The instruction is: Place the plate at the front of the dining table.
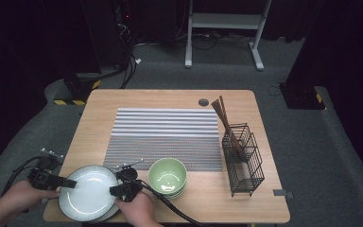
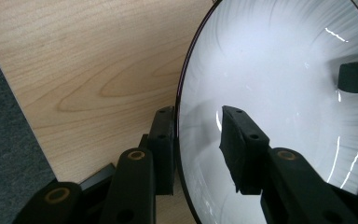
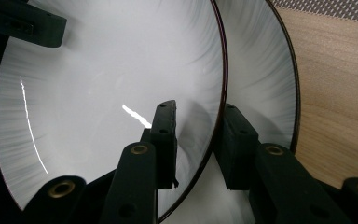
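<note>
while astride the top plate (image 1: 89,191) rim, left gripper (image 1: 71,183) and right gripper (image 1: 114,190) part-spread, pads apparently unpressed.

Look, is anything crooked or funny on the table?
Yes: the top plate sits tilted and shifted off the plate beneath, with both grippers straddling its rim. Brown chopsticks lean slanted out of the wire rack.

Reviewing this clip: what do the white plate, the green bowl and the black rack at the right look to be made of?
White plate: probably glazed ceramic; its glossy face throws sharp light streaks and it has a thin dark rim. Green bowl: likely glazed ceramic or melamine; it is smooth with a soft sheen. Black rack: thin wire, apparently coated metal with a matte finish, in an open grid.
</note>
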### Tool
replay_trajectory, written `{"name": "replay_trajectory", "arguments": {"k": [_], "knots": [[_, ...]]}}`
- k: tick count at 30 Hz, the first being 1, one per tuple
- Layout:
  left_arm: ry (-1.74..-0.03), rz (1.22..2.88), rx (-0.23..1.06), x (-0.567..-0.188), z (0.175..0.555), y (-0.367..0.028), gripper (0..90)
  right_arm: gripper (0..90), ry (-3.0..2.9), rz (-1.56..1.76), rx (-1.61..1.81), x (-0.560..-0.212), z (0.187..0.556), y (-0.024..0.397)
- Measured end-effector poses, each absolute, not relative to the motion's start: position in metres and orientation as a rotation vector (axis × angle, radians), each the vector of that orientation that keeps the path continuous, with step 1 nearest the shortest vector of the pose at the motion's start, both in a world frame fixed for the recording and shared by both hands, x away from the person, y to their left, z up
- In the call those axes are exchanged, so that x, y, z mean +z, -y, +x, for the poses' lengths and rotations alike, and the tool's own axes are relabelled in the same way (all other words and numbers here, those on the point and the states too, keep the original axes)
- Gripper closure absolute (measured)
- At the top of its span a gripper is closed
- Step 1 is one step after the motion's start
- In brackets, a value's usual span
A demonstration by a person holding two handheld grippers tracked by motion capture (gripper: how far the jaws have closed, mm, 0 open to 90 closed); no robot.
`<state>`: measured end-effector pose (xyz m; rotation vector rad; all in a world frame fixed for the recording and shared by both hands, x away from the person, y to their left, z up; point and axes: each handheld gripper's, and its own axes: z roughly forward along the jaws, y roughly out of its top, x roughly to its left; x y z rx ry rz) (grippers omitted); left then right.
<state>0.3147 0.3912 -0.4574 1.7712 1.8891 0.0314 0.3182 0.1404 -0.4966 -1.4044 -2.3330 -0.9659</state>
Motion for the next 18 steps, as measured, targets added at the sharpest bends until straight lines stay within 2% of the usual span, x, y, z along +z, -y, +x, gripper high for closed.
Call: {"name": "replay_trajectory", "arguments": {"k": [10,14,15,18], "knots": [[-1.865,1.796,0.068,-0.4588,0.3134,-0.3924,71.8,65.1,2.288,-1.407,-1.000,-0.4984,0.3168,-0.1391],[-1.861,1.800,0.067,-0.4586,0.3131,-0.3933,72.2,67.2,2.306,-1.402,-1.000,-0.4985,0.3169,-0.1392],[-1.873,1.762,0.058,-0.4585,0.3131,-0.3918,72.5,72.7,2.318,-1.403,-0.997,-0.4986,0.3176,-0.1391],[-1.865,1.765,0.067,-0.4562,0.3130,-0.3920,74.0,73.9,2.355,-1.404,-1.026,-0.4992,0.3153,-0.1380]]}}
